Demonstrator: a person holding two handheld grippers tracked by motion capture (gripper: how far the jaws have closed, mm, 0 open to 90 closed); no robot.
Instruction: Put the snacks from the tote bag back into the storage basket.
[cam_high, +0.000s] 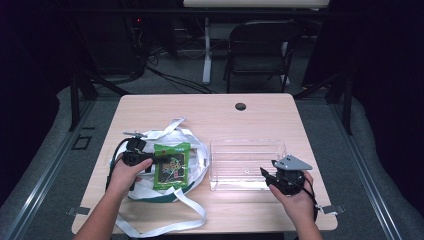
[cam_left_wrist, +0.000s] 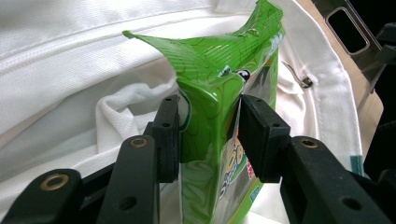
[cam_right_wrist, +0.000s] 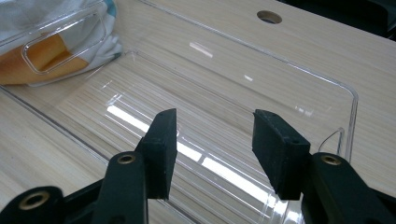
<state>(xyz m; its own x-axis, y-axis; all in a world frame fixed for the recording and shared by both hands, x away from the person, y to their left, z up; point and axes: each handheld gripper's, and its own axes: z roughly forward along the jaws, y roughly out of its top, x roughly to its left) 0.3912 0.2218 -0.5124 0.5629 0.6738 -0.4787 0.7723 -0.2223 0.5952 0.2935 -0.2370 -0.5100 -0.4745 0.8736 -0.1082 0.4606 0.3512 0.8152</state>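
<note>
- left gripper (cam_high: 159, 160) clamps the green snack packet (cam_left_wrist: 219, 121) by its edge, over the white tote bag (cam_high: 192, 145), likely to lift it out
- clear bin (cam_high: 247, 162) mid-counter (cam_high: 210, 110), empty, probable drop spot
- right gripper (cam_right_wrist: 212, 140) wide, holding nothing, at bin's near wall, maybe to steady it

a dark folding chair (cam_high: 260, 47) stood on the grey floor behind the light wood table (cam_high: 200, 107), near a white desk leg (cam_high: 206, 50) with black cables (cam_high: 175, 77) trailing past it. the table had a round cable hole (cam_high: 241, 106) near its far edge.
</note>
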